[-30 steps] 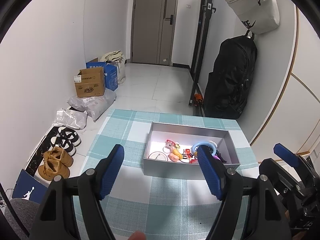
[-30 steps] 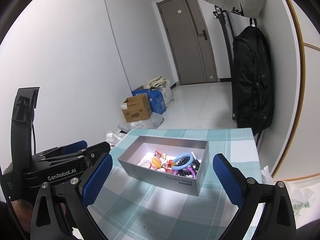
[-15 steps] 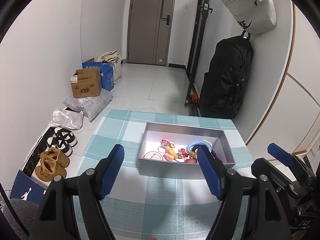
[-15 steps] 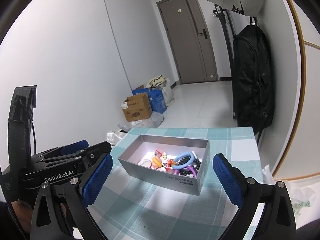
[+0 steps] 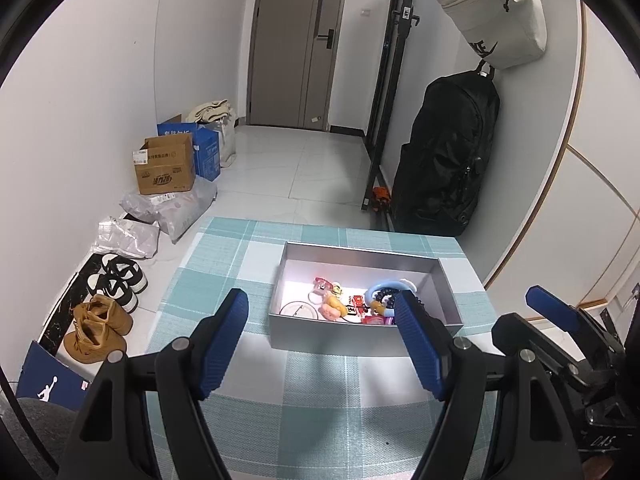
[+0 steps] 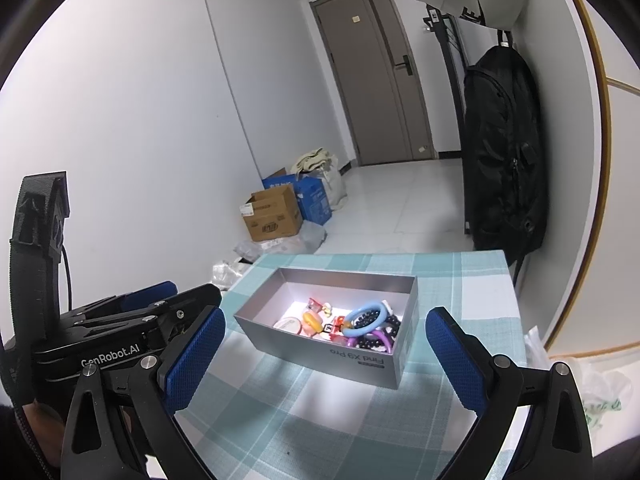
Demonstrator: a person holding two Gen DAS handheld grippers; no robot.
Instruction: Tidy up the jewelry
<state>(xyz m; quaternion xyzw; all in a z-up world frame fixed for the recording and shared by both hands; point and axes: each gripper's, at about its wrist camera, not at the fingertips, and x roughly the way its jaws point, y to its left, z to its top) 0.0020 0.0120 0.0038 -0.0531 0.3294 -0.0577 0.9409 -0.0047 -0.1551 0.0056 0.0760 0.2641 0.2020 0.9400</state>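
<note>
A silver open box [image 5: 352, 338] [image 6: 360, 364] stands on the teal checked tablecloth [image 5: 328, 400] [image 6: 320, 412]. Inside lie several pieces of jewelry: a light blue ring bracelet [image 5: 384, 294] [image 6: 366, 320], a dark bead bracelet [image 6: 378, 340], a white hoop [image 5: 297, 309] and small red and yellow charms [image 5: 334, 306]. My left gripper [image 5: 322, 314] is open just short of the box, nothing between its blue pads. My right gripper [image 6: 326, 330] is open too, its pads wide apart on either side of the box in view, holding nothing. The left gripper's body [image 6: 120, 344] shows at the right wrist view's left.
Past the table's far edge are tiled floor, a cardboard box [image 5: 164, 170], a blue box [image 5: 204, 148], plastic parcels [image 5: 176, 212] and shoes [image 5: 100, 324] along the left wall. A black backpack [image 5: 444, 156] and a beige bag [image 5: 496, 12] hang at the right wall.
In the left wrist view the box and room have shifted slightly down and left, a small tilt of the camera. Both grippers stay open and in place.
</note>
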